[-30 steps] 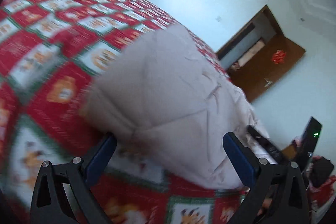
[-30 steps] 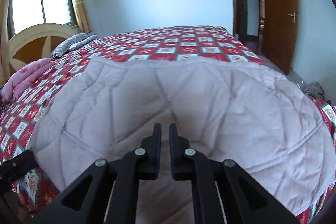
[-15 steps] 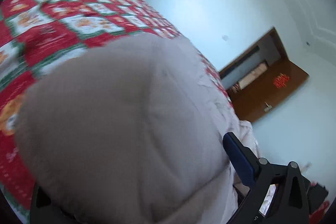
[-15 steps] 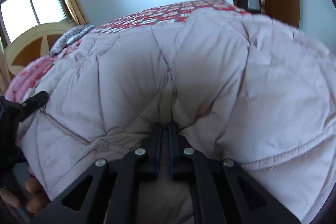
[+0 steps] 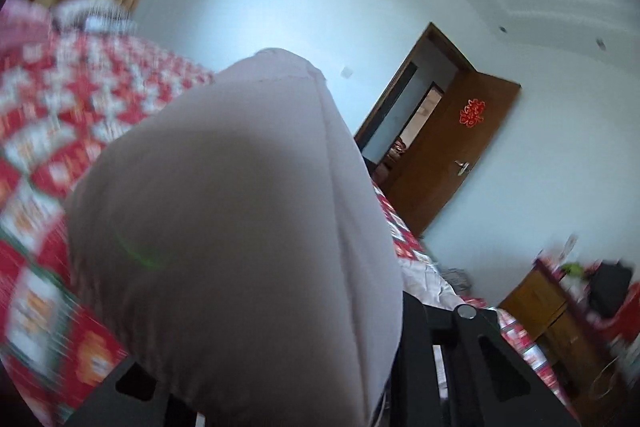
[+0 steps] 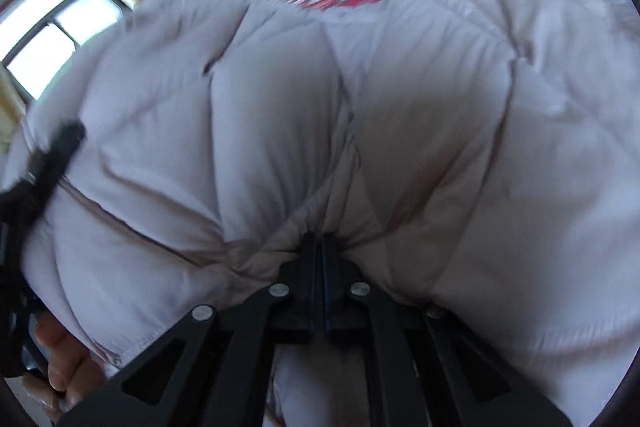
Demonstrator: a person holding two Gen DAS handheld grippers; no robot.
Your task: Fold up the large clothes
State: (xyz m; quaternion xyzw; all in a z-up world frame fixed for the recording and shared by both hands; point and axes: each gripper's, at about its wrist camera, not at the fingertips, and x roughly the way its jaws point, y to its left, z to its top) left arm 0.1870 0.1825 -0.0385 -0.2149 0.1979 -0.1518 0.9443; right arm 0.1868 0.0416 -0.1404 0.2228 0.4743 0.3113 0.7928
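The right gripper [image 6: 316, 241] has its jaws pinched together on a gathered fold of the pale quilted coat [image 6: 280, 115], which bulges up and away from the fingertips and fills most of that view. The left gripper [image 5: 304, 367] has just been closing, with a thick lobe of the same coat [image 5: 240, 207] between its jaws and covering its fingertips; the padding bulges over the jaws. Beyond the coat lies the red patterned bedspread [image 5: 52, 131], and farther off a brown door [image 5: 448, 155] stands open.
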